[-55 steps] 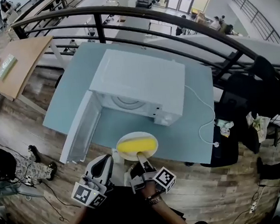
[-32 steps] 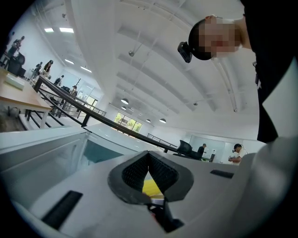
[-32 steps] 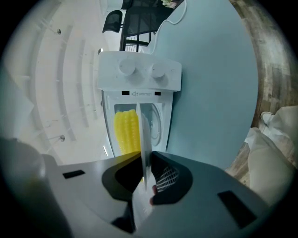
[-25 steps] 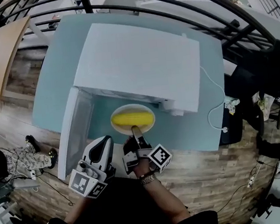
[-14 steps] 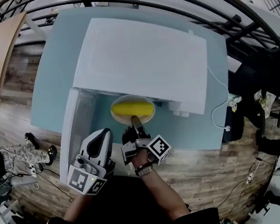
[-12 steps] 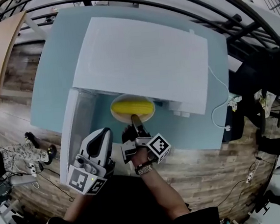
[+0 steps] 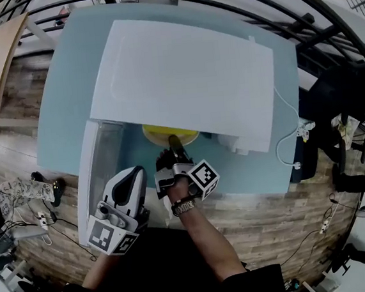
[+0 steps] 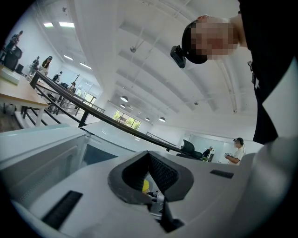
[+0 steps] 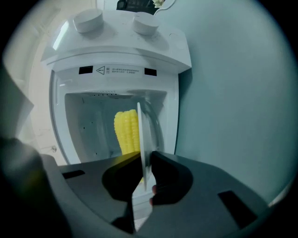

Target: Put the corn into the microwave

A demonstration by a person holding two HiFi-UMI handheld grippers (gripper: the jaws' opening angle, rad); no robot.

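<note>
Nearest the person, the left gripper (image 7: 129,177) hangs beside the open microwave door (image 7: 99,172); in its own view its jaws meet at the tips with nothing held between them (image 8: 150,180). Each gripper bears a cube of black-and-white square markers, and no other writing shows on them. Just beyond, the right gripper (image 7: 175,145) reaches into the oven mouth with its jaws clamped on the rim of a pale plate (image 9: 143,135), seen edge-on in the right gripper view. The yellow corn (image 9: 126,130) lies on that plate, already inside the cavity of the white microwave (image 7: 182,78), and from the head view only a slice of it shows under the oven's top edge. On the frame above the opening sits a strip with a warning triangle and a line of print (image 9: 116,70), too small to read. Past it are two round knobs (image 9: 145,24). The microwave stands on a pale blue table (image 7: 60,77), and a white cord (image 7: 289,122) trails off its right side.
</note>
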